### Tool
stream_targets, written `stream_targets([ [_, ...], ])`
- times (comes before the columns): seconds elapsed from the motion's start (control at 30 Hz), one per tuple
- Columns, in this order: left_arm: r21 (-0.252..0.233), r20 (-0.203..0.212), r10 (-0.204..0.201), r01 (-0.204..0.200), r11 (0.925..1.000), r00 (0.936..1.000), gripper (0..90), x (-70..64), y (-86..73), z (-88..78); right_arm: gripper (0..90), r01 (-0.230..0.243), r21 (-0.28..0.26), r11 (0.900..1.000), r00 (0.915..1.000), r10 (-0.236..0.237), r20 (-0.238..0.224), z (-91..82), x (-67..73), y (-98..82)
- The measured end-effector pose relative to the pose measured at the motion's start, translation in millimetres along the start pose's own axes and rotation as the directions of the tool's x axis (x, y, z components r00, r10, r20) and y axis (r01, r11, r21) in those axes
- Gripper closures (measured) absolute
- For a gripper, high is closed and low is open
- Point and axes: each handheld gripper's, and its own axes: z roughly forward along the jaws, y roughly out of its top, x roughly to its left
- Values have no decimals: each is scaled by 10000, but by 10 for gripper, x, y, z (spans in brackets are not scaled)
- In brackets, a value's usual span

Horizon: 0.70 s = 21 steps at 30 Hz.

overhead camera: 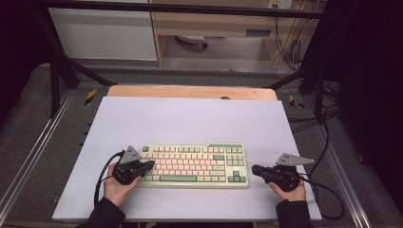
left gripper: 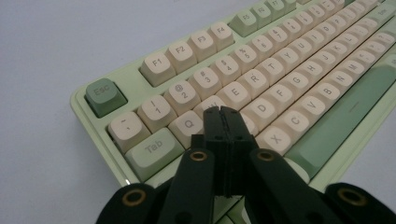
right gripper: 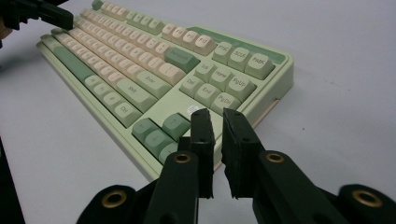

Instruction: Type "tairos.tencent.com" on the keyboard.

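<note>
A pale green keyboard (overhead camera: 195, 165) with cream and green keys lies near the front middle of the white mat (overhead camera: 190, 118). My left gripper (overhead camera: 151, 165) is shut with nothing in it. Its tips (left gripper: 220, 111) hover over the keyboard's (left gripper: 261, 79) left letter keys, near W and S. My right gripper (overhead camera: 254, 169) sits just off the keyboard's right end, low over the mat. Its jaws (right gripper: 215, 115) stand a narrow gap apart with nothing between them, pointing at the arrow keys corner of the keyboard (right gripper: 154, 79). The left gripper (right gripper: 51, 14) appears far off in the right gripper view.
The mat covers a wooden tabletop (overhead camera: 190, 91) inside a black metal frame (overhead camera: 57, 71). Cables (overhead camera: 328, 190) trail off the mat's right edge. A cabinet (overhead camera: 214, 23) and white panel (overhead camera: 102, 33) stand behind. Bare mat lies beyond the keyboard.
</note>
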Motion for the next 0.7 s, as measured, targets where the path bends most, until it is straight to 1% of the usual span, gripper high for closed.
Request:
stream_targets([
  [0.07, -6, -28, 20, -20, 10000, 10000, 900, -1, -1, 1, 874, -19, 9, 10000, 10000, 19, 9, -1, 3, 3],
  [0.13, -6, -19, 30, -30, 10000, 10000, 900, -1, -4, 5, 888, -8, 27, 10000, 10000, 8, 45, -3, 5, 4],
  [0.27, 116, -48, 55, -54, 9999, 10000, 900, -9, -13, 28, 900, -29, 25, 10000, 10000, 29, 65, -5, 8, 6],
  [0.47, 70, -12, 80, -80, 9999, 10000, 900, -12, -12, 24, 900, 4, 70, 10000, 10000, -4, 48, 5, 19, 10],
  [0.63, -279, 70, 86, -84, 9996, 9999, 900, -10, 19, -69, 900, 7, 70, 10000, 10000, -8, 29, 8, 50, 39],
  [0.7, -295, 48, 104, -103, 9995, 9999, 900, -8, 28, -106, 900, 63, 55, 10000, 10000, -63, 16, 9, 67, 55],
])
